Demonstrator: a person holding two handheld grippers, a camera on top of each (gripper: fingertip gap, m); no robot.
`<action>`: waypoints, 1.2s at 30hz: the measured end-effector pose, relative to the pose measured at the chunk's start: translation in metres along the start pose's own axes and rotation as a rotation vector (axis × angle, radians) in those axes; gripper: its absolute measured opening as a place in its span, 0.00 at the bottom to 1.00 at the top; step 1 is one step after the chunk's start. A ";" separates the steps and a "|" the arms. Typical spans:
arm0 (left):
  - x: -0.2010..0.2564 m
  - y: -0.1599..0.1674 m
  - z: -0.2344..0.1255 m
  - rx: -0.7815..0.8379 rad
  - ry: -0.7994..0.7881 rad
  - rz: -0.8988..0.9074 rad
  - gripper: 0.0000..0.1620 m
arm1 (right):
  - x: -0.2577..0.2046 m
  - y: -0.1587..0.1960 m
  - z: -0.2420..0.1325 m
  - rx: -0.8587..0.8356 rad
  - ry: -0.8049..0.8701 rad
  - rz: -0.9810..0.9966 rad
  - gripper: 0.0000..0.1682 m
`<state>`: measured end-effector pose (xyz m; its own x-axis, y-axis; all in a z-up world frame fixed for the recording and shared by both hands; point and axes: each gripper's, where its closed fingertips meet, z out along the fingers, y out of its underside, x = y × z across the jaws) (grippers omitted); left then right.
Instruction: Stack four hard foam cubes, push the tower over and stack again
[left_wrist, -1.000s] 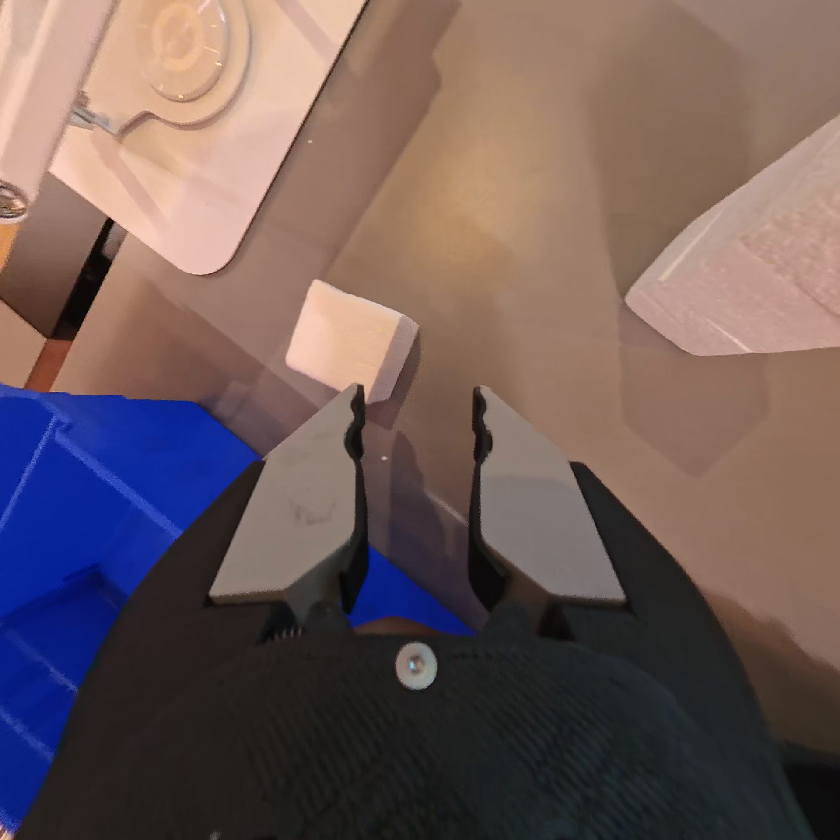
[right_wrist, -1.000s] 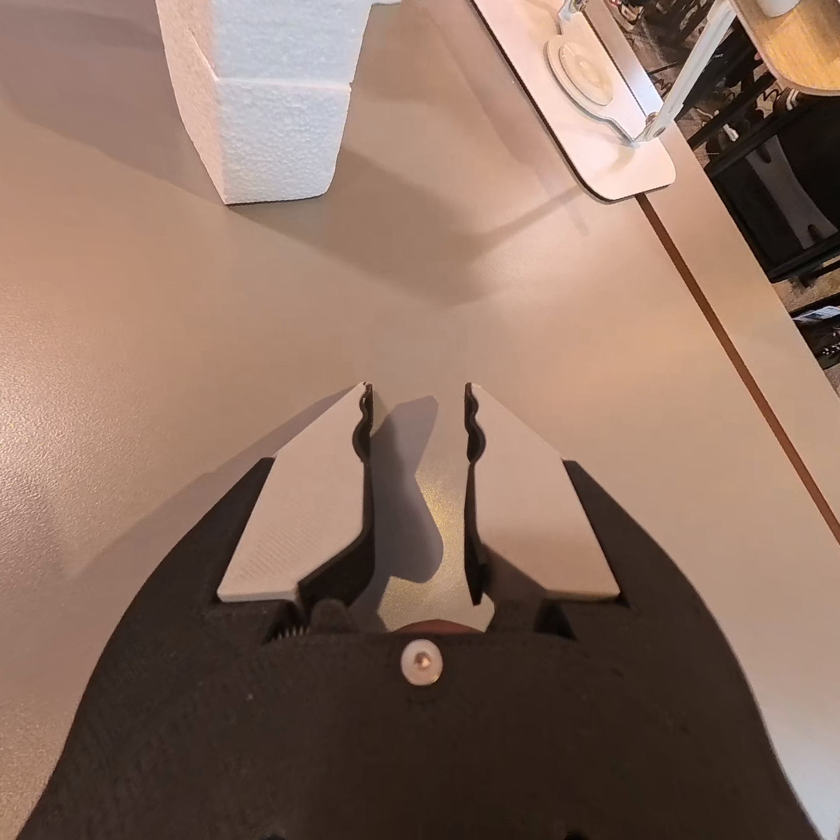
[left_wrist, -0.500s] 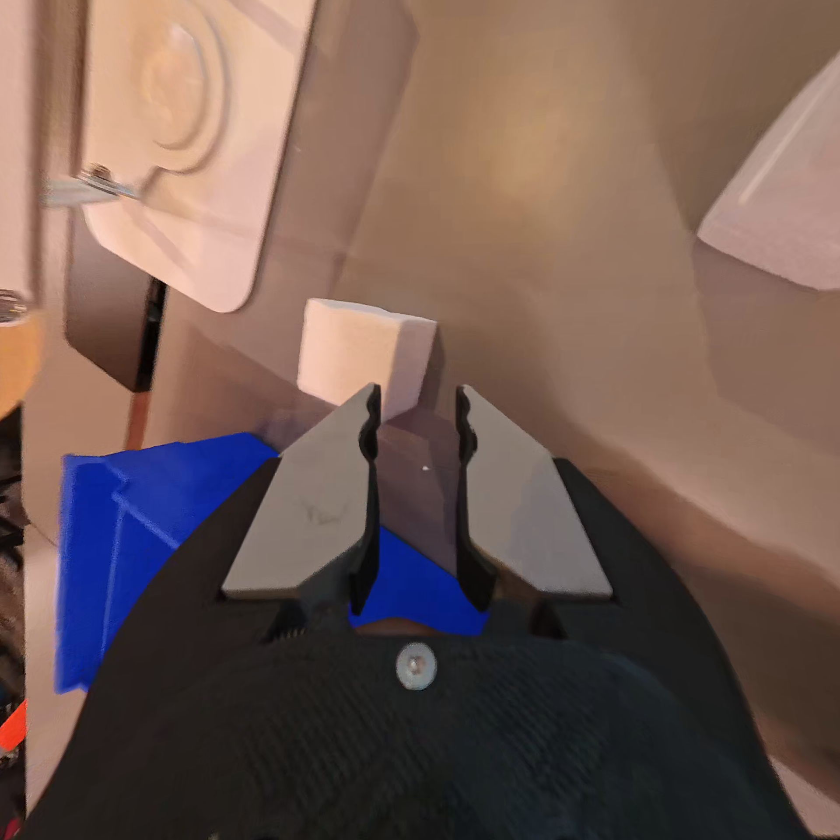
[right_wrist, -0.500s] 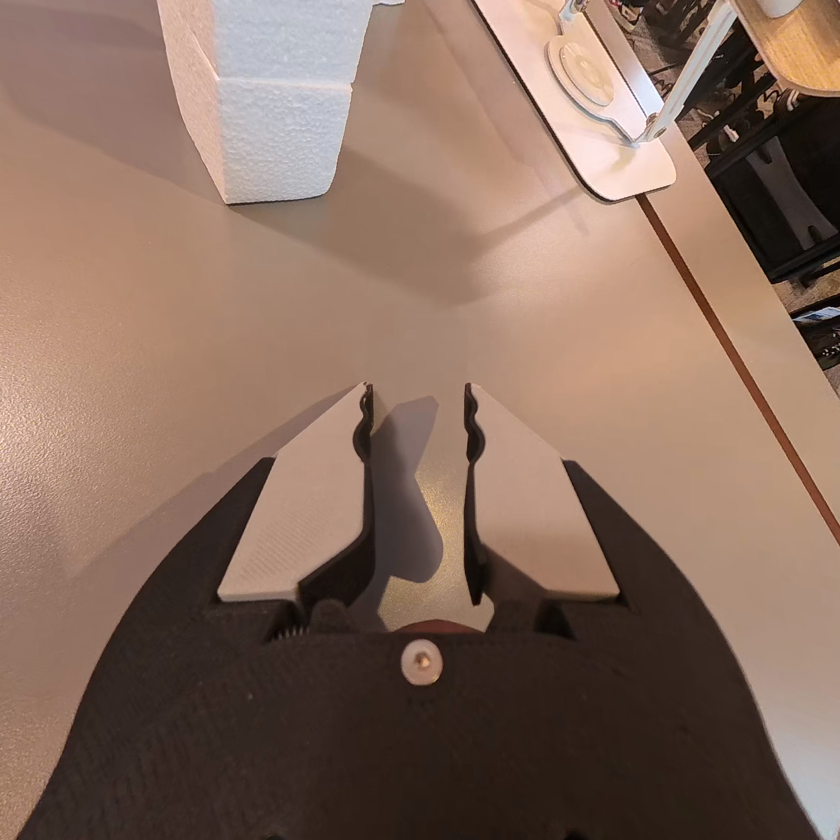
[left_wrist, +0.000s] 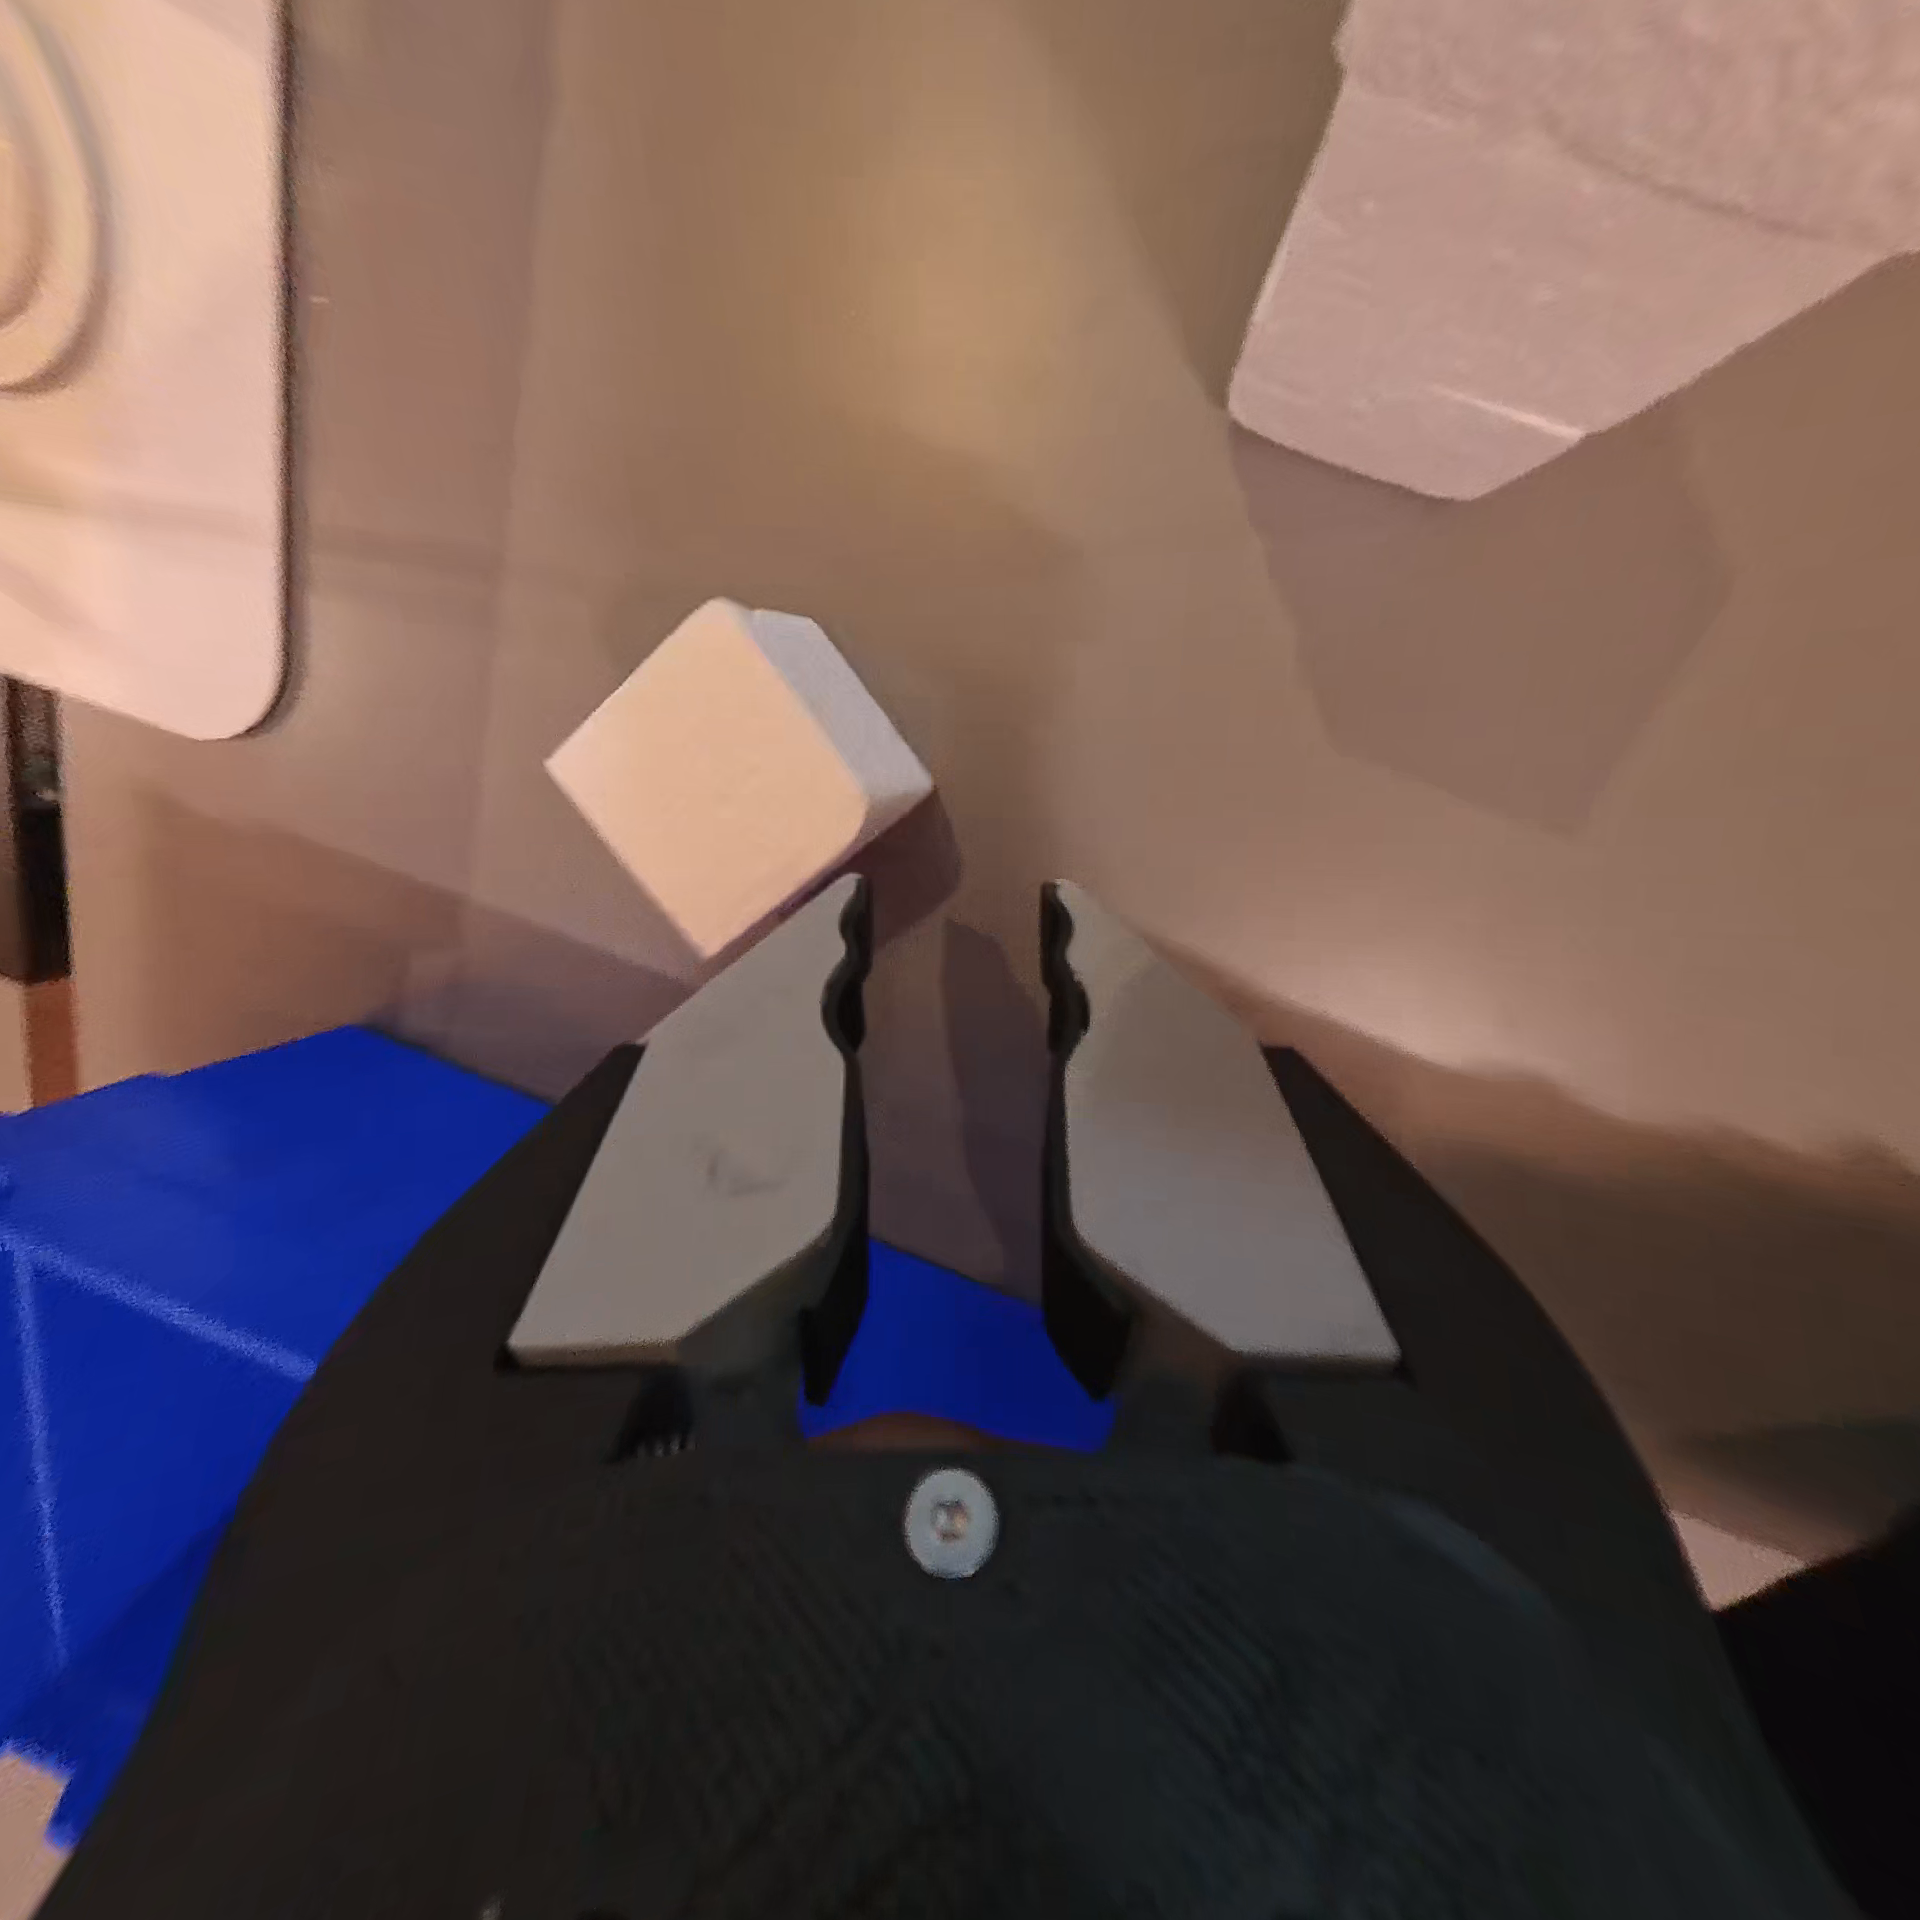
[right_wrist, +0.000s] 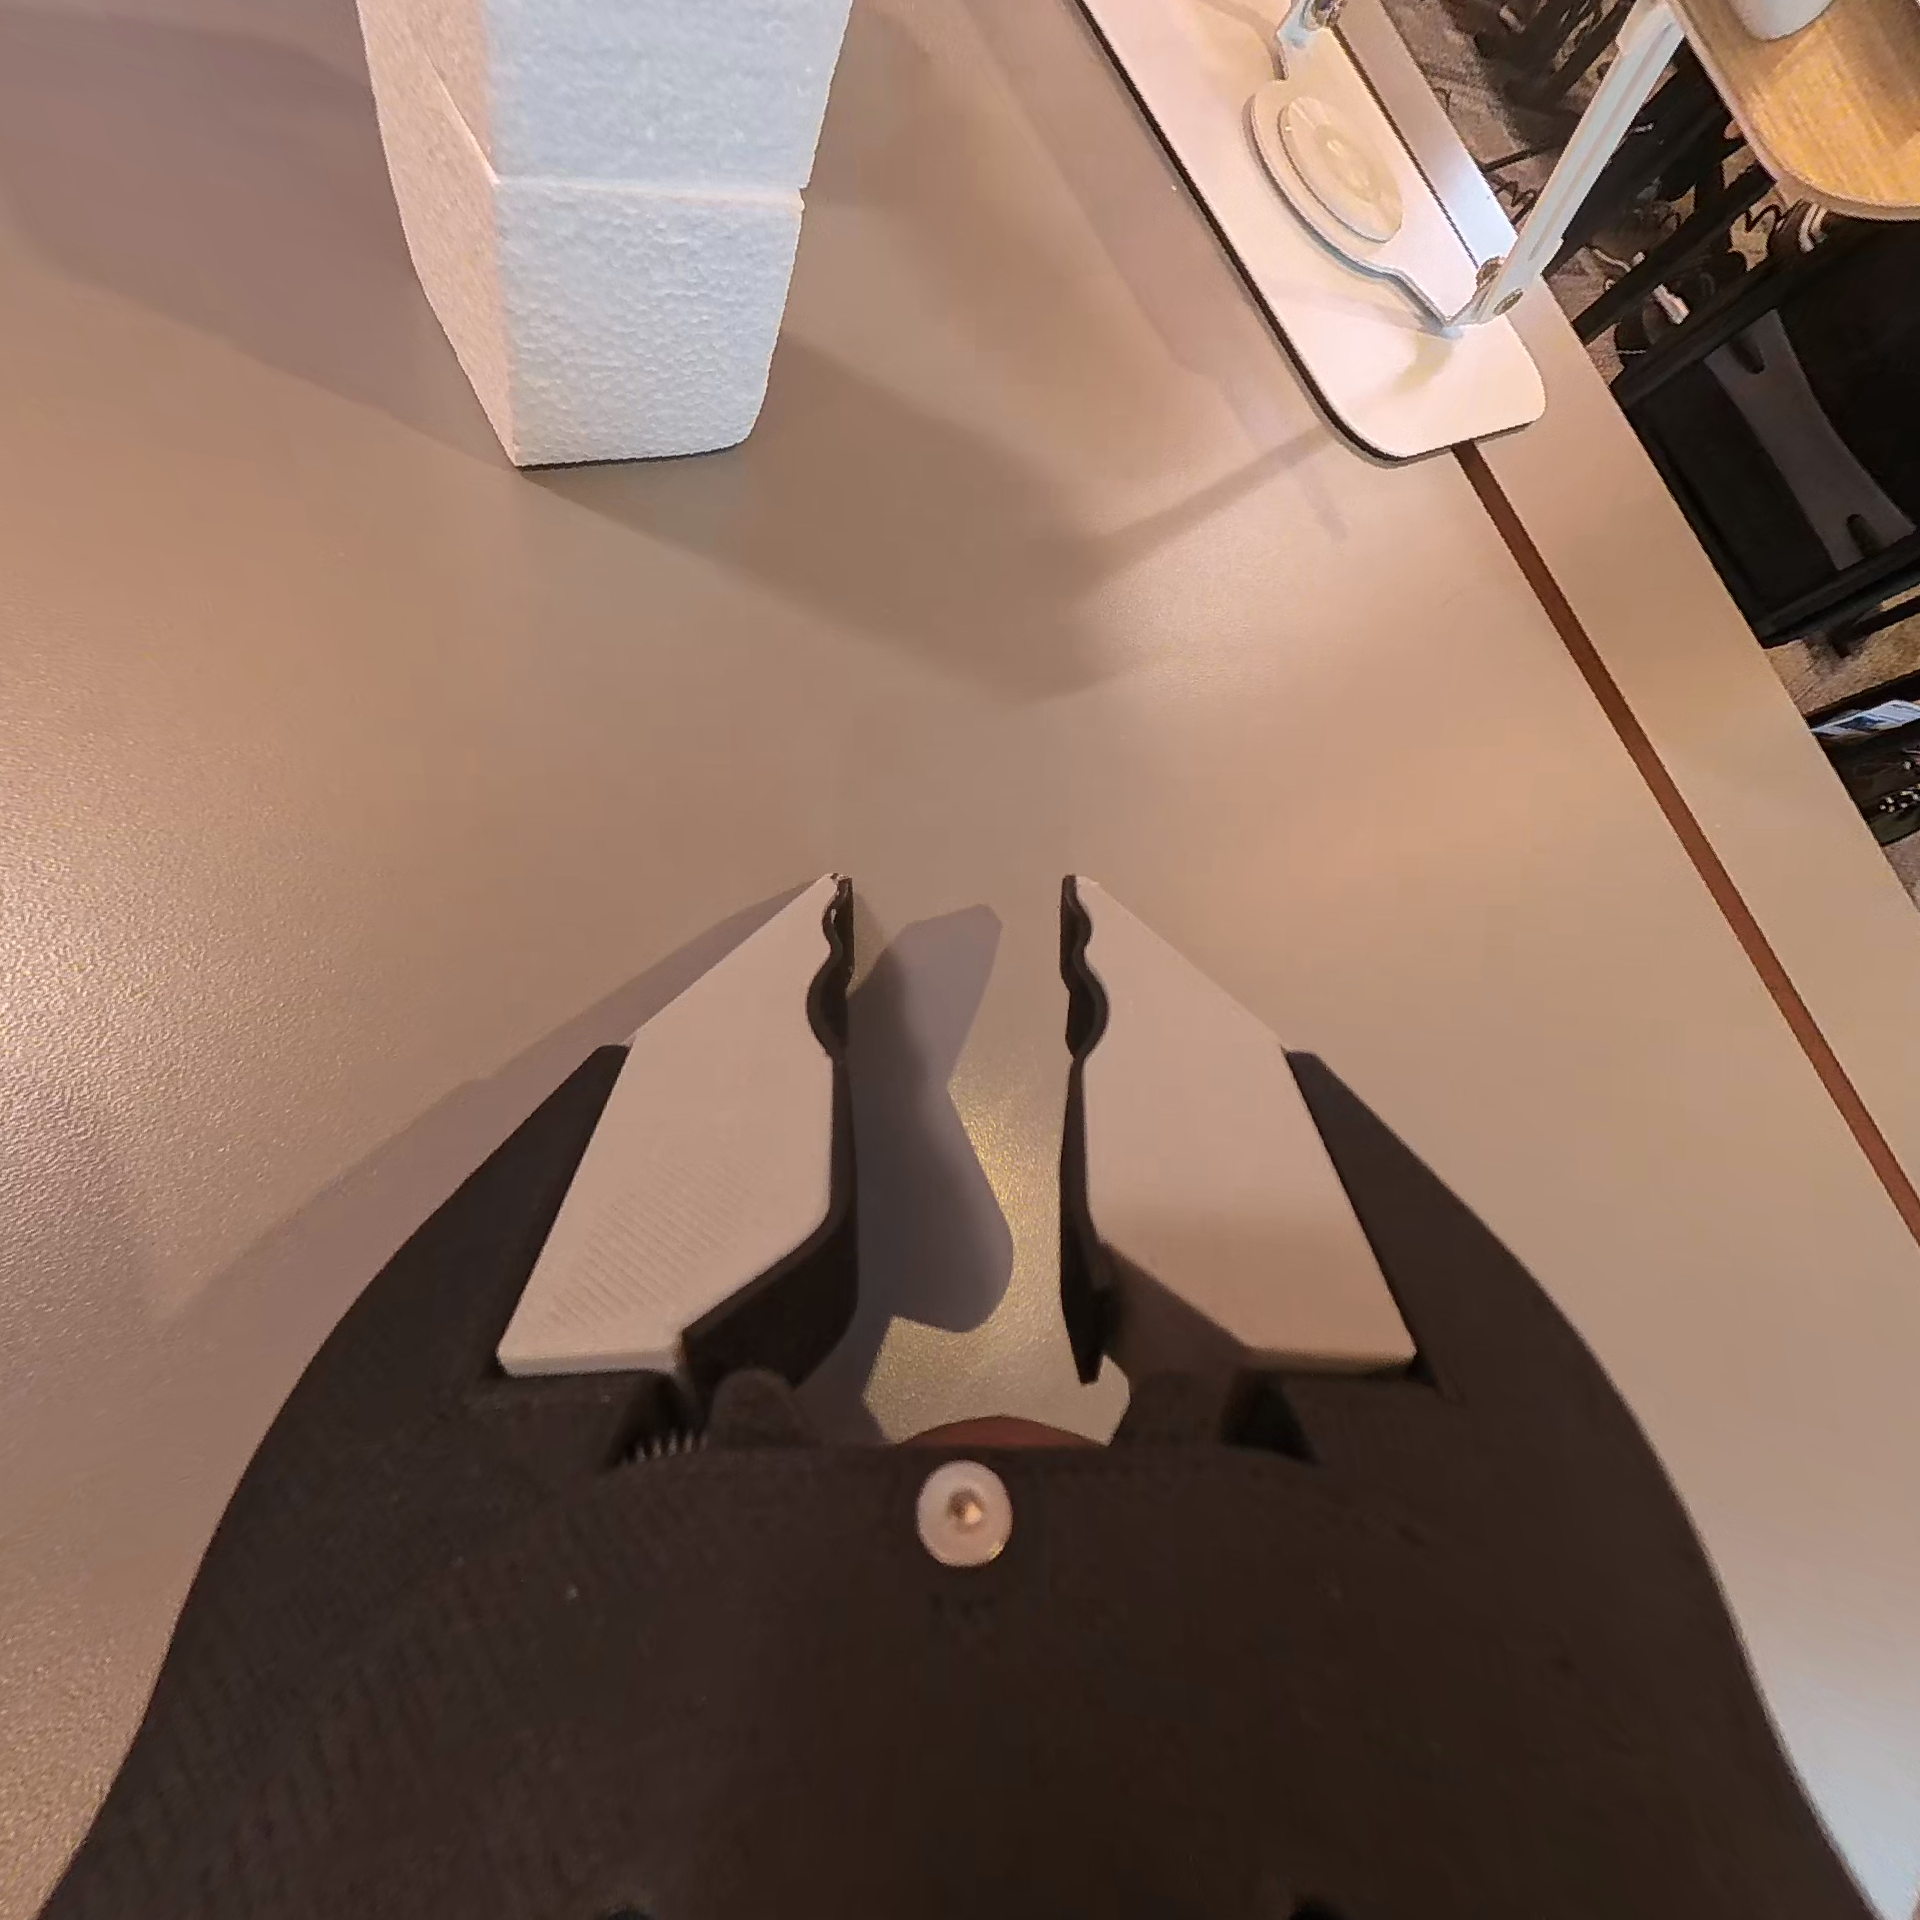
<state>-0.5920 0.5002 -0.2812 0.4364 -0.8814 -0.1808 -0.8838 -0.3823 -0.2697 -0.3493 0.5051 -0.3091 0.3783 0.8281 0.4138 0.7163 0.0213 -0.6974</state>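
The left gripper (left_wrist: 951, 899) is hanging with its grey jaws parted and empty above a bright blue plastic bin (left_wrist: 208, 1226), and a small white foam cube (left_wrist: 727, 774) is lying on the beige table (left_wrist: 935, 416) just beyond its left fingertip. The right gripper (right_wrist: 956, 904) is also sitting open on nothing over bare tabletop. Farther off, a large white polystyrene block (right_wrist: 623, 260) is standing on the table, with a flat white stand base (right_wrist: 1340, 218) lying near the far edge.

White foam cube (left_wrist: 727, 774), blue bin (left_wrist: 208, 1226), beige table (right_wrist: 520, 727), and a seemingly white, pebbled foam block (right_wrist: 634, 291).
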 end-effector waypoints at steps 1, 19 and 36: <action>-0.003 -0.003 -0.005 0.021 -0.013 -0.017 0.20 | 0.000 0.000 0.000 0.000 0.000 0.000 0.22; -0.060 -0.021 0.017 0.038 -0.145 -0.585 0.51 | 0.000 0.000 0.000 -0.001 -0.001 -0.001 0.22; -0.052 -0.062 -0.077 0.441 -0.157 -0.296 0.36 | 0.000 0.000 0.000 0.000 -0.002 -0.002 0.22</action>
<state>-0.5723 0.5483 -0.1824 0.7054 -0.6890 -0.1663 -0.5794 -0.4254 -0.6952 -0.3495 0.5049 -0.3092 0.3751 0.8294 0.4140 0.7172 0.0233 -0.6965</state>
